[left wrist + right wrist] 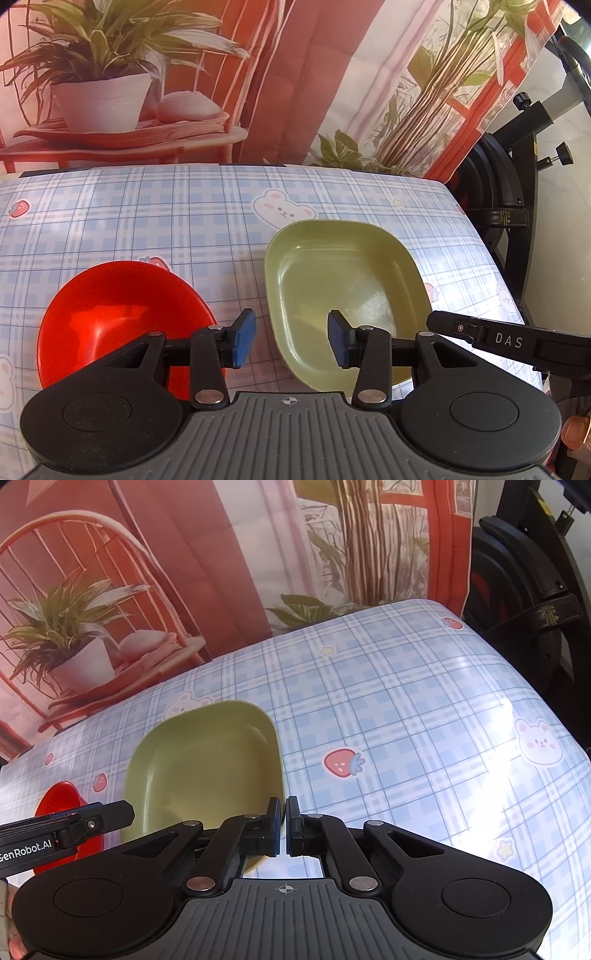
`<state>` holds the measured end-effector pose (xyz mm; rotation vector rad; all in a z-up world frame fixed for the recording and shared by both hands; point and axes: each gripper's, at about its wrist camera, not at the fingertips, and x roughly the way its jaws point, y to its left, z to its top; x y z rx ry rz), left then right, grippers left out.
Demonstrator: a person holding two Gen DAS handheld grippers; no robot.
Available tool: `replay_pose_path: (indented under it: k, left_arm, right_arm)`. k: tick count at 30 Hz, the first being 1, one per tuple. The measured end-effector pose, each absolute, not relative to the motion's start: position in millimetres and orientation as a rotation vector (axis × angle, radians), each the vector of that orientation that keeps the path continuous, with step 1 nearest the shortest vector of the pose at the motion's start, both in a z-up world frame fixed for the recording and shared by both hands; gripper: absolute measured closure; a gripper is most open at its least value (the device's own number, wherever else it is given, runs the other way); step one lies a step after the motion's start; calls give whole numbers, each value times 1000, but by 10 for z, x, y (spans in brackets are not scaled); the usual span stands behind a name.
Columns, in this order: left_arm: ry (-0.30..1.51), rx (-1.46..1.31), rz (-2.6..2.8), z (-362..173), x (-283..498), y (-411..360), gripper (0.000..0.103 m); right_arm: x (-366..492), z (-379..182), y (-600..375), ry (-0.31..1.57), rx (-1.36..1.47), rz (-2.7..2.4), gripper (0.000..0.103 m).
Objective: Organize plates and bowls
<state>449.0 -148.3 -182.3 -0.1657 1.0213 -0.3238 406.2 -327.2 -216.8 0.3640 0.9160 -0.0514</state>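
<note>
Nothing is stacked yet, so the job looks to be at its start: a red bowl [122,321] and a square green plate [343,295] lie side by side on the desk [147,214], apart from each other, both upright and empty. The left tongs [291,341] stand wide with nothing between the blue pads [243,341], hovering over the gap between the two dishes. The right tongs [283,827] are nearly closed, and they sit right at the near right edge of the plate; they may be pinching its rim, but the rim is hidden behind the fingers and I cannot tell.

The next move probably calls for one dish to be lifted by its rim and set on the other, most likely the bowl onto the plate.

The bowl is round, glossy and deep; the plate is matte olive green, shallow, with rounded corners and a raised lip
</note>
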Motion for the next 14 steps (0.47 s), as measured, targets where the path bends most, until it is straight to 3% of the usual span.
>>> replay_pose_path:
  k: [3,7,8,14]
  left_arm:
    - [1056,-180,-312,-1922,4481,-1503,60]
    - [1066,-192,-293,-1985,4408,-1508,81]
    - [1054,-160,-282,-1980,4389,-1522,93]
    - [1028,-175,-302,-1804,4303,-1414,93]
  right_arm:
    - [4070,-2178,-3250,919,361,-49,101]
    - [4054,-2192,-3251,916,376,-47,100]
    - [4042,-2187,-3265,918,380,-53,100]
    - [3900,-2101,-3302,910,432,-32,100]
